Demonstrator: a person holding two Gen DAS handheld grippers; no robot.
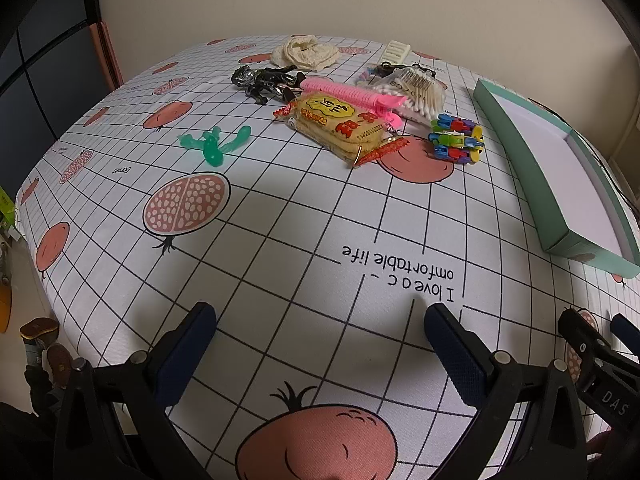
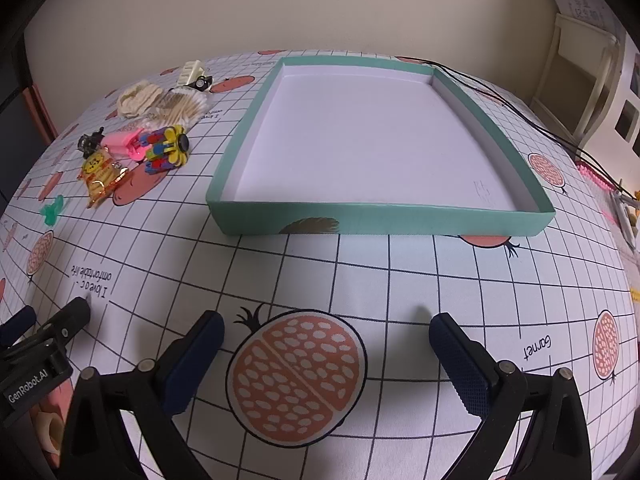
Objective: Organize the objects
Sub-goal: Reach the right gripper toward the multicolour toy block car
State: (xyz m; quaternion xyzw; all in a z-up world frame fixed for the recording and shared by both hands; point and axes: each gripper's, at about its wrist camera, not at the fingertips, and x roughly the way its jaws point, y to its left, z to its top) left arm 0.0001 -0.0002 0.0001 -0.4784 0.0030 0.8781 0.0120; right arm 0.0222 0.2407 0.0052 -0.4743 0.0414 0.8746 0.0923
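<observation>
Teal box with a white floor sits on the gridded tablecloth, nothing in it. Left of it, a loose cluster: snack packet, pink comb, cotton swabs, block toy, black figure, green toy a little apart. Left gripper and right gripper hover over bare cloth, jaws spread wide, holding nothing.

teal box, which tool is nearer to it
Right. The right tool sits open directly in front of the teal box; the left tool, also open, is off to the box's left, facing the scattered items.
</observation>
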